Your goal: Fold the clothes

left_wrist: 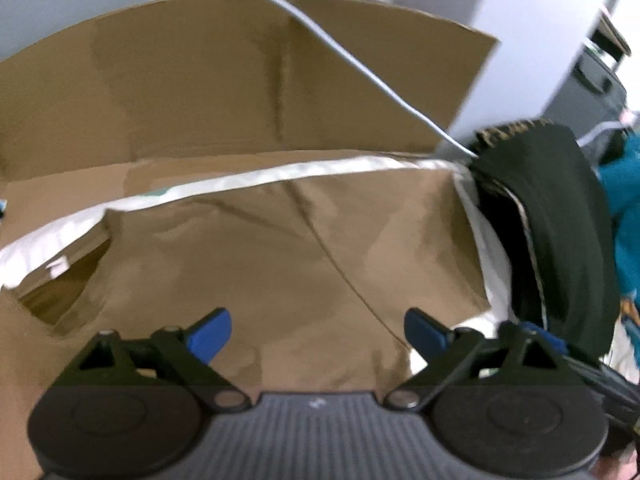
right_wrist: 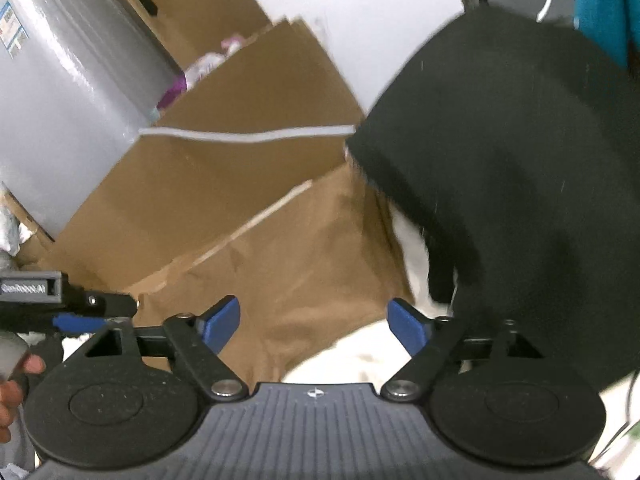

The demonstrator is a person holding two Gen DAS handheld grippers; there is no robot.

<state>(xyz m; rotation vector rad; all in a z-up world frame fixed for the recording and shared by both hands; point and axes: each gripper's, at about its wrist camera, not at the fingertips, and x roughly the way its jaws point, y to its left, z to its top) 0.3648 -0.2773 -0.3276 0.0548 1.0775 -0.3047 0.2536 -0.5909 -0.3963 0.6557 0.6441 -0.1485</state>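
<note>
Here tan garment [left_wrist: 280, 248] spread beneath both grippers' jaws, gaping, gripping nothing.

Each of the tongs has two blue fingertips [left_wrist: 211, 336] on black arms with silver screws. The arms sit on round black discs beside a grey ribbed plate. The left tongs [right_wrist: 76, 322] carry a grey box with small white letters.

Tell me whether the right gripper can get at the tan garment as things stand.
Probably yes: the right gripper is open with nothing between its pads, and the tan garment lies spread directly ahead. The black garment sits off to its right, not across the path.
</note>
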